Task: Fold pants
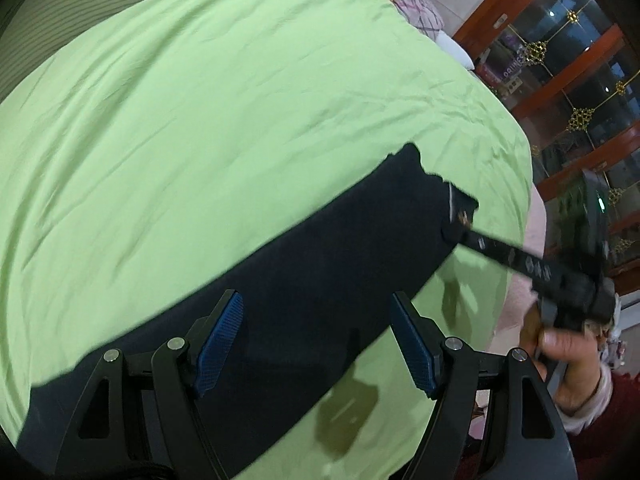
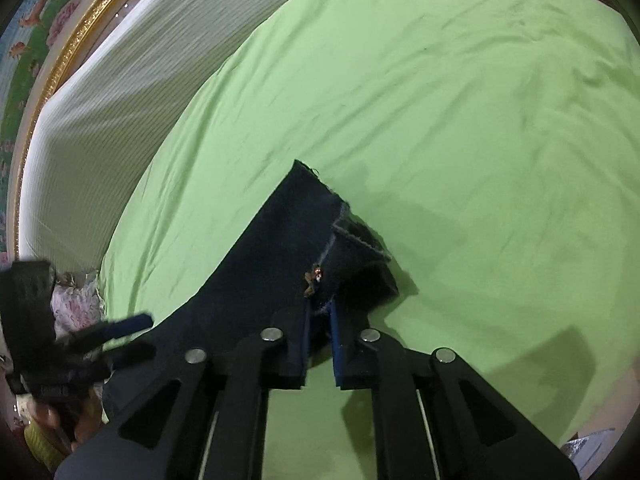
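Dark navy pants lie stretched out across a light green bedsheet. My left gripper hovers just above the middle of the pants, its blue pads wide apart and nothing between them. In the left wrist view my right gripper reaches in from the right to the waistband corner. In the right wrist view my right gripper is shut on the waist edge of the pants, beside a small metal button. The left gripper shows blurred at the left edge there.
A wooden cabinet with glass doors stands beyond the bed's right side. A plaid cloth lies at the far end of the bed. White ribbed bedding and a gold-framed picture border the sheet.
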A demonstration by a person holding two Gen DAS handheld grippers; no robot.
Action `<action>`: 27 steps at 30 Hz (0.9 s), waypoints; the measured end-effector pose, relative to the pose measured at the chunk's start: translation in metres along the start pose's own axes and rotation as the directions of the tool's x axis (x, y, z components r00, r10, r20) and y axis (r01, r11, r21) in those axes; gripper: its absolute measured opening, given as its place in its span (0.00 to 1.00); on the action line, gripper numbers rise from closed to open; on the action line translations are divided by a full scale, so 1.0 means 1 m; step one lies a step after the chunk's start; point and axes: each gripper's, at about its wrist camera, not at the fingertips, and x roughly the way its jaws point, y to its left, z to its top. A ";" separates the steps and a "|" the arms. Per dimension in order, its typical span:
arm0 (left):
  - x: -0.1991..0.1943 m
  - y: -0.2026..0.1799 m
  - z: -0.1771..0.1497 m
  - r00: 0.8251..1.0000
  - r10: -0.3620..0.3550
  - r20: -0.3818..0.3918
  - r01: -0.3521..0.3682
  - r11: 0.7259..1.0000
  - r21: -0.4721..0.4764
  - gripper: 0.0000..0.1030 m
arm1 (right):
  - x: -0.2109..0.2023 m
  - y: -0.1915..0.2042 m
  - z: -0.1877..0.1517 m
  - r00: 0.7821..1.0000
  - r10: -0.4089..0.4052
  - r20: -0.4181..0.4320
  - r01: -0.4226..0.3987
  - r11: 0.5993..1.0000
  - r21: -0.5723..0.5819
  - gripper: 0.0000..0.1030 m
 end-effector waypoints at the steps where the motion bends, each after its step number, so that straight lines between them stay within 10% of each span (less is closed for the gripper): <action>1: 0.007 -0.003 0.010 1.000 -0.008 -0.011 0.009 1.000 0.014 0.74 | -0.003 -0.003 -0.003 1.000 0.000 0.003 0.000 1.000 0.018 0.21; 4: 0.030 -0.013 0.033 0.999 -0.011 -0.052 0.014 0.999 0.052 0.74 | -0.003 -0.009 -0.010 1.000 0.023 0.003 -0.023 0.997 0.077 0.46; 13: 0.088 -0.042 0.082 0.984 -0.035 -0.172 0.066 0.982 0.176 0.74 | 0.020 -0.037 -0.022 0.989 0.148 0.004 -0.145 0.959 0.243 0.47; 16: 0.108 -0.042 0.090 0.973 -0.063 -0.223 0.100 0.982 0.159 0.72 | 0.031 -0.029 -0.021 0.986 0.169 0.008 -0.167 0.961 0.223 0.13; 19: 0.122 -0.046 0.099 0.959 -0.132 -0.250 0.168 0.977 0.128 0.70 | 0.024 -0.033 -0.019 0.982 0.185 0.036 -0.188 0.959 0.211 0.11; 22: 0.133 -0.055 0.109 0.951 -0.126 -0.283 0.176 0.972 0.159 0.62 | 0.020 -0.033 -0.020 0.980 0.196 0.043 -0.201 0.960 0.195 0.10; 24: 0.133 -0.059 0.115 0.937 -0.171 -0.303 0.227 0.961 0.160 0.20 | 0.022 -0.034 -0.020 0.980 0.197 0.032 -0.199 0.961 0.190 0.10; 27: 0.130 -0.059 0.115 0.929 -0.200 -0.312 0.257 0.954 0.154 0.14 | 0.018 -0.035 -0.023 0.980 0.198 0.029 -0.200 0.964 0.177 0.10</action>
